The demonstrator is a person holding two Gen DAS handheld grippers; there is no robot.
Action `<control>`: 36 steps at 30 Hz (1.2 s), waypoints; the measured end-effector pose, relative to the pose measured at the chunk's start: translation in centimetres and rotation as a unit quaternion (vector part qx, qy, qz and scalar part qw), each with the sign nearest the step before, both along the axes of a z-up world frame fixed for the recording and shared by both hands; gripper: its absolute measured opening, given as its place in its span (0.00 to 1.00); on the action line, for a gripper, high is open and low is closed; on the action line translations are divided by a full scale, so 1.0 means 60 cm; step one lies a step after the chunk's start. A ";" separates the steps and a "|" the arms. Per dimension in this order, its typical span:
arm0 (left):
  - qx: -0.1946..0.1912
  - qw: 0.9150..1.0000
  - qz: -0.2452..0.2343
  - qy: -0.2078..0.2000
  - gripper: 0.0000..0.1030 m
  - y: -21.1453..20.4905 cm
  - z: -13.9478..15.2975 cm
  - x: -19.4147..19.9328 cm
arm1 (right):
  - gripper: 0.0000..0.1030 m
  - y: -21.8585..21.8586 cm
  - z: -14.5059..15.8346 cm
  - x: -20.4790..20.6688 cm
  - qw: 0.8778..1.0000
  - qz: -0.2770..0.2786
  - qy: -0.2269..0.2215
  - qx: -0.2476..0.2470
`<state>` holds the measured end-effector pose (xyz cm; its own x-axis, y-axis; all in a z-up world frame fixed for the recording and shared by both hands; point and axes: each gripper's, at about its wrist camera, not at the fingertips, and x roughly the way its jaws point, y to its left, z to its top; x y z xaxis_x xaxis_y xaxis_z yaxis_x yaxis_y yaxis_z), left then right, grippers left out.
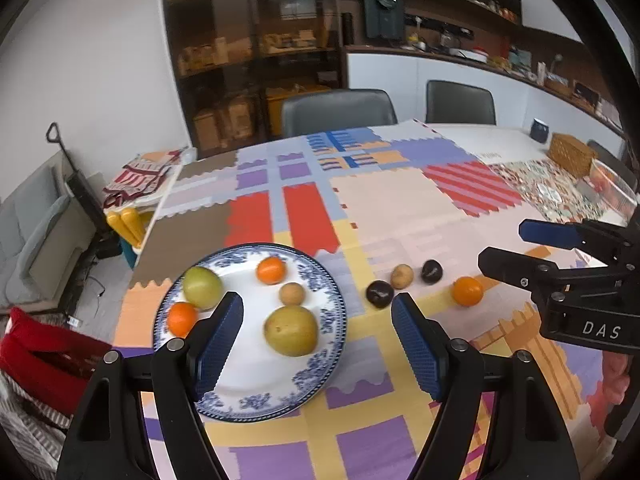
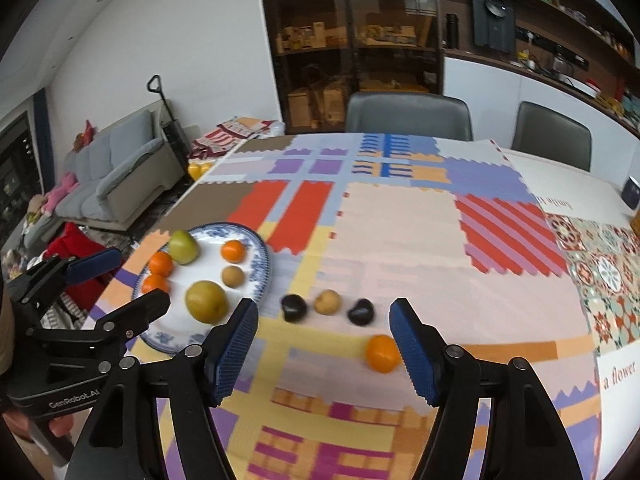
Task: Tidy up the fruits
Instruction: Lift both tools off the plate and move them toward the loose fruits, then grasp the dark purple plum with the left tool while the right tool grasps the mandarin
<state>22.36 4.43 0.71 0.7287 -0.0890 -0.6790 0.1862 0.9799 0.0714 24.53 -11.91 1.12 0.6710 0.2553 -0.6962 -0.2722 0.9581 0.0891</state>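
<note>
On the patchwork tablecloth (image 2: 400, 232) sits one blue-and-white plate (image 1: 320, 364), the landmark for all else. Fruits on the plate: six, counted in the right wrist view — two green apples, far (image 2: 183, 247) and near (image 2: 206, 301); three oranges, one toward the plate's far rim (image 2: 233, 250) and two at its left rim, rear (image 2: 161, 263) and front (image 2: 155, 282); one small tan fruit (image 2: 233, 276). The left wrist view shows only two of the three oranges, its own finger (image 1: 220, 344) overlapping the plate's left part. Fruits off the plate, to its right: four — two dark fruits, nearer the plate (image 2: 294, 308) and farther (image 2: 361, 311), a second tan fruit (image 2: 328, 302) between them, and a lone orange (image 2: 383, 353) farthest from the plate. Left gripper (image 1: 318, 346): jaws apart, nothing held, hovering over the plate's near right part. Right gripper (image 2: 324, 346): jaws apart, empty, right of the plate, one blue pad just beside the lone orange; contact cannot be told. Fruit outlines are blurred; the dark and tan kinds cannot be identified.
</note>
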 end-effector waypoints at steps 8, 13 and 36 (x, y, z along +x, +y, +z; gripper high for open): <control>0.016 0.998 -0.057 0.025 0.74 -0.040 -0.036 0.029 | 0.67 -0.037 -0.032 0.007 0.999 -0.032 0.028 -0.007; 0.034 0.994 -0.096 0.038 0.74 -0.057 -0.060 0.050 | 0.67 -0.048 -0.057 0.014 0.998 -0.046 0.051 -0.011; 0.102 0.976 -0.163 0.104 0.68 -0.098 -0.160 0.152 | 0.66 -0.054 -0.150 0.066 0.990 -0.064 0.122 -0.026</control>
<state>31.48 -1.46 -8.90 0.5295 -0.1405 -0.8366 0.5170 0.8353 0.1869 28.49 -15.15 -7.86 0.5063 0.1380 -0.8513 -0.1247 0.9885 0.0861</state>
